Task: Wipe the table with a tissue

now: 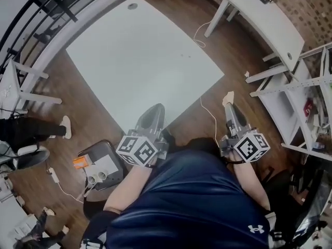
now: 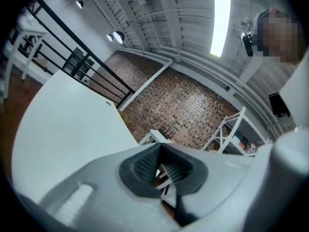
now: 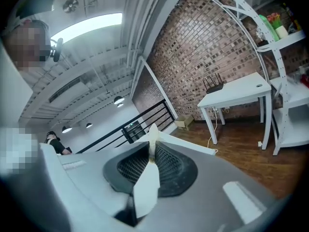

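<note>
**Off the table's near edge: tissue pinched, nothing wiped yet**

At 6 o'clock in the head view, a person in a dark blue shirt (image 1: 197, 201) stands over a wooden floor (image 1: 98, 108) and holds both tongs out toward a bare white table (image 1: 145, 56). The table fills the view from the centre up to 12 o'clock.

The right tongs (image 1: 229, 104) point toward 12 o'clock and hang over the floor, near the table's right-hand edge but apart from it. Their jaws are closed on a tissue (image 1: 229, 95), which shows as a pale scrap at the tips. In the right gripper view the right tongs (image 3: 151, 141) clamp the tissue (image 3: 147, 182) between the two dark ribbed pads. One corner of it sticks out past the tips toward 12 o'clock, and a longer flap trails back toward 6 o'clock.

The left tongs (image 1: 155, 109) lie over the table's near corner, at about 7 o'clock from the table's middle. In the left gripper view the left tongs (image 2: 160, 151) have their tips together. Only a thin wedge of gap runs behind the tips, and nothing is between them. The white tabletop (image 2: 63, 124) spreads away at 9 o'clock of that view.

A white cable (image 1: 209, 113) runs across the floor between the two tongs. A second white table (image 1: 264, 17) stands at 1 o'clock, and a white shelf rack (image 1: 311, 87) at 3 o'clock. A brick wall (image 3: 207, 57) rises behind them in the right gripper view.
</note>
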Motion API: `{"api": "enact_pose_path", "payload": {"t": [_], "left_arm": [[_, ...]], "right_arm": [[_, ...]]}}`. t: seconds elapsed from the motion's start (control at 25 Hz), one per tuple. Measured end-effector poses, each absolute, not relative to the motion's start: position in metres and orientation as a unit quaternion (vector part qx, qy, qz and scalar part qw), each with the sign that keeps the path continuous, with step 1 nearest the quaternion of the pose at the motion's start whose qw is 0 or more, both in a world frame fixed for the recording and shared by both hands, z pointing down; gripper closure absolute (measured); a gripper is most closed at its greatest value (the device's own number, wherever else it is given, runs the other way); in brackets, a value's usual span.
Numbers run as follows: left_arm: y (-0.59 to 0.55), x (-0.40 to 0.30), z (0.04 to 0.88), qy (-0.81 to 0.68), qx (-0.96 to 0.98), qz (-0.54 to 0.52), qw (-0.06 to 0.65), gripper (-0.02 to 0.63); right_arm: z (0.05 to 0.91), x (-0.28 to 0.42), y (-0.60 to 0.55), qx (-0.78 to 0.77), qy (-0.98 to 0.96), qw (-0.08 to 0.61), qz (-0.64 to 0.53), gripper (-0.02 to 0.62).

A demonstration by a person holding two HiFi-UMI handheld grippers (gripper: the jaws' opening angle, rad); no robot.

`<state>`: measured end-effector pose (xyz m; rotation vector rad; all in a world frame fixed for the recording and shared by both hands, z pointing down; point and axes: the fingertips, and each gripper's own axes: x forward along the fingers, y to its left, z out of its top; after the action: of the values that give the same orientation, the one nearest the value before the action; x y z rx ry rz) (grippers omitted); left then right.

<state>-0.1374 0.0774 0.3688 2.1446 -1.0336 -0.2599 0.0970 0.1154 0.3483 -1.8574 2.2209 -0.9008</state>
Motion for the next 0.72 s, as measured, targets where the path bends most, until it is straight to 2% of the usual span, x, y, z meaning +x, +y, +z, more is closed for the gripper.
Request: {"api": "enact_pose_path", "payload": {"t": [0.4, 0.72], "left_arm": [[0.016, -0.161, 0.364, -0.457, 0.817, -0.083, 0.342, 0.601], [-0.007, -0.129, 0.356, -0.503, 0.806, -0.051, 0.307, 0.601]], "right_arm": [[0.367, 0.092, 0.03, -0.576, 0.757, 0.044, -0.305, 0.551], [0.398, 0.114, -0.015, -0.53, 0.779, 0.04, -0.334, 0.551]]}}
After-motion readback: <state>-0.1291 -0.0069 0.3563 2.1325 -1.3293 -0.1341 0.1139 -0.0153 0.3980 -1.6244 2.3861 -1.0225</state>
